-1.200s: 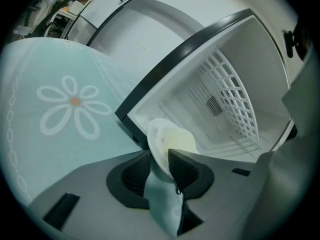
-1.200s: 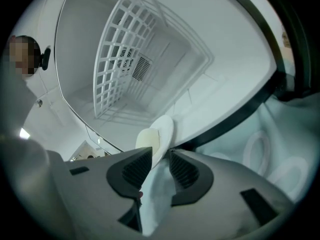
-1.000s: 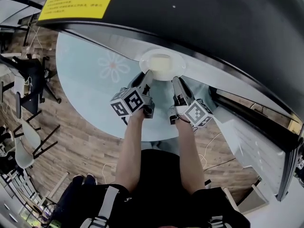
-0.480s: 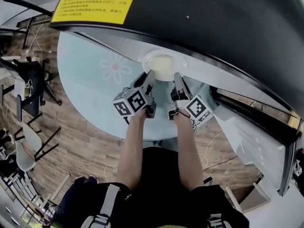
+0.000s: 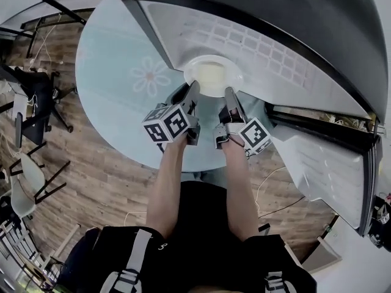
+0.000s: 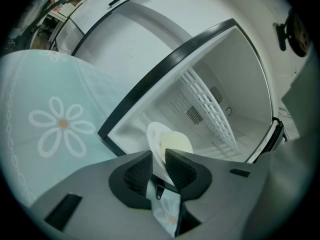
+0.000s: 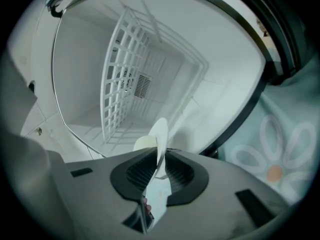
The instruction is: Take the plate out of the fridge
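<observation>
Your left tool (image 5: 190,92) is at the near-left rim of the plate (image 5: 234,73) and your right tool (image 5: 230,96) is at the near-right rim. The plate sits in the fridge (image 5: 293,17) mouth, its far part over the white interior and its near edge toward you. I can't tell whether it rests on the fridge floor or hangs clear. There's a pale yellow item (image 5: 211,77) on the plate, centre. In the left gripper view the left tool (image 6: 159,159) jaws are closing, with the plate (image 6: 154,133) rim filling the gap and the pads on it. In the right gripper view the right tool (image 7: 160,156) jaws are easing open slightly. The plate (image 7: 161,131) shows edge-on between the pads, which still look to be in contact. A white wire rack (image 7: 125,69) is deep in the fridge, far from the plate. The fridge stands on the round surface (image 5: 110,108) with a pale blue cloth. The flower print (image 5: 151,77) is just left of the left tool. The fridge door (image 5: 324,163) is open to the right. Both of your arms are straight out and close together.
</observation>
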Demonstrator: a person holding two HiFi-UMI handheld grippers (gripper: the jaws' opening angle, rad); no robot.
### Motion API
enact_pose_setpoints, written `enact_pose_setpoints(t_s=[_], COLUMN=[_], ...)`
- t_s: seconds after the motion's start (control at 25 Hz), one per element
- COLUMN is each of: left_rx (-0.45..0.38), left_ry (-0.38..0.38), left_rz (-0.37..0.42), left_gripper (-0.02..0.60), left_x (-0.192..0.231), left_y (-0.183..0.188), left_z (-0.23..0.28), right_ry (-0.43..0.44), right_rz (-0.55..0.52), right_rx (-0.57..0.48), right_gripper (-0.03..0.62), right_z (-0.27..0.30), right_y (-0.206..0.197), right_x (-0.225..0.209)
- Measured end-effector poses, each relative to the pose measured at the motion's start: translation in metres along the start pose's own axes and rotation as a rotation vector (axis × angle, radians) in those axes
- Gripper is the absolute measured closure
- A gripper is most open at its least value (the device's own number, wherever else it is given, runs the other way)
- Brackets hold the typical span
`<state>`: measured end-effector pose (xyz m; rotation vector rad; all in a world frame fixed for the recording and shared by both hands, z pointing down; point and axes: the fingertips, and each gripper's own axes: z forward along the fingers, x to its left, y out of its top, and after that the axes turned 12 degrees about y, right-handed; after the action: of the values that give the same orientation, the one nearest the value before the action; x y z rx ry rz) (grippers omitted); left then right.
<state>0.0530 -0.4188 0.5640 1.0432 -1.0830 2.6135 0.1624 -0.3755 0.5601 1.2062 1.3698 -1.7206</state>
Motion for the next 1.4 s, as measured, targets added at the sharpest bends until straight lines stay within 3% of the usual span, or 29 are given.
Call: enact_pose_setpoints(t_s=[0.32,0.76,1.4], left_rx=[-0.106,-0.198,-0.244], left_ry=[-0.008,0.044,0.04], left_rz=[0.051,0.049,0.069], left_gripper=[0.491,0.491,0.491], left_x=[-0.034,-0.057,-0.074], left_y=[0.02,-0.003,-0.001], left_z=[-0.053,-0.132,-0.154], right_ry=[0.096,0.164,0.203], right_rz=[-0.044,-0.071,-0.074], right_rx=[-0.032,0.031,0.046], right_gripper=[0.545,0.542,0.534], right_z=[-0.021,-0.082,-0.095], right_y=[0.009,-0.008,-0.008], right_x=[0.057,0.104,0.119])
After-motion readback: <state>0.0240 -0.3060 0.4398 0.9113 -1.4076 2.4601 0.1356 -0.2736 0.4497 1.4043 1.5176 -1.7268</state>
